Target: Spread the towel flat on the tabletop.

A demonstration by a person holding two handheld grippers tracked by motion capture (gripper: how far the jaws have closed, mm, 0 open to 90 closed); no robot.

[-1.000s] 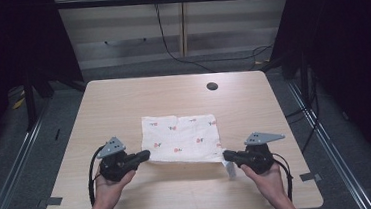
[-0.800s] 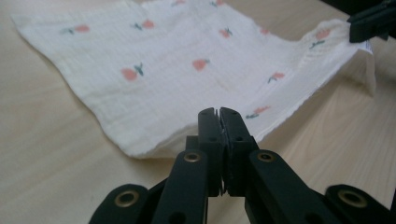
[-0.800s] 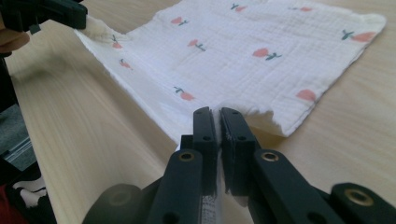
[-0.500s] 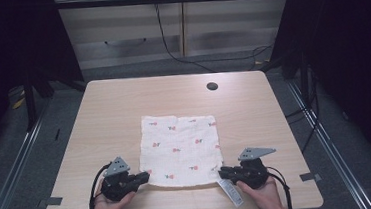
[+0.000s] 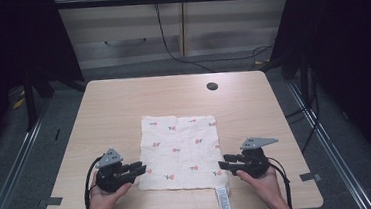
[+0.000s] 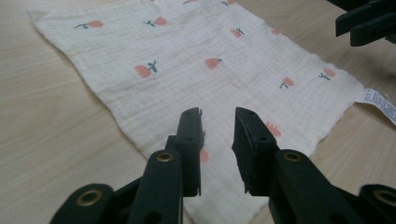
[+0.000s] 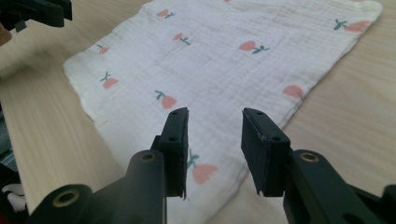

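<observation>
Lab or test bay, not a home. Light wood table (image 5: 123, 104) with a cable hole (image 5: 212, 86) stands alone on grey carpet floor (image 5: 23, 167). Black curtains (image 5: 13, 43) hang on both sides, closing off the area. Metal rails (image 5: 8, 173) run along the floor left and right. Loose black cables (image 5: 168, 40) trail from a wall panel (image 5: 118, 34) behind the table

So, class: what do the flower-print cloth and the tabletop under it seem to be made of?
Cloth: probably a soft cotton gauze, matte, since a crinkled open weave and a sewn-in label show. Tabletop: pale wood-look surface, smooth with a slight sheen; fine straight grain lines show, perhaps laminate rather than solid wood.
</observation>
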